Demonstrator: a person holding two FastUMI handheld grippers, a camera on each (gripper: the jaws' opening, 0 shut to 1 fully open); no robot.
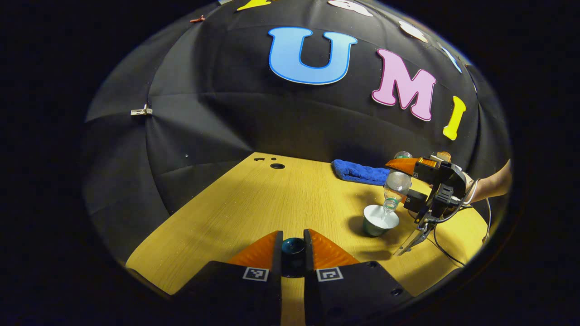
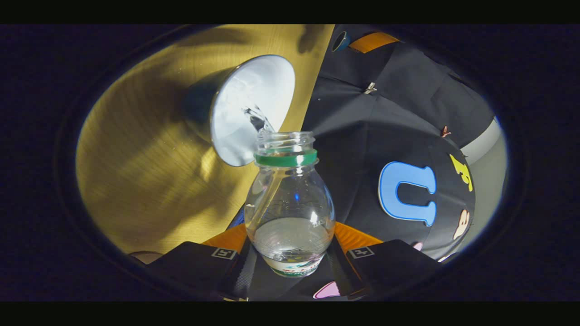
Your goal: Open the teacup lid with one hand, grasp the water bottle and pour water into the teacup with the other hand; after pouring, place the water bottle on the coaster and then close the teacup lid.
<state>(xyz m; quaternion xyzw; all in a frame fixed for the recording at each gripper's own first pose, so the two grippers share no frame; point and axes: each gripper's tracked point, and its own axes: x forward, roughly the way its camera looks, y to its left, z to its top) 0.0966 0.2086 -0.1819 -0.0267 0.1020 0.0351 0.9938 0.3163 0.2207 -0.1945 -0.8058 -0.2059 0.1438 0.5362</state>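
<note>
A dark teacup with a white inside stands uncovered on the wooden table. Over it my right gripper holds a clear water bottle tipped mouth-down, and water runs into the cup. In the right gripper view the uncapped bottle sits between the fingers of the right gripper, its green-ringed neck pointing at the teacup. The dark teal teacup lid is clamped in my left gripper, low over the table's near side, left of the cup.
A folded blue cloth lies at the table's far edge behind the cup. A person's forearm and a black cable come in from the right. Small holes mark the far left corner.
</note>
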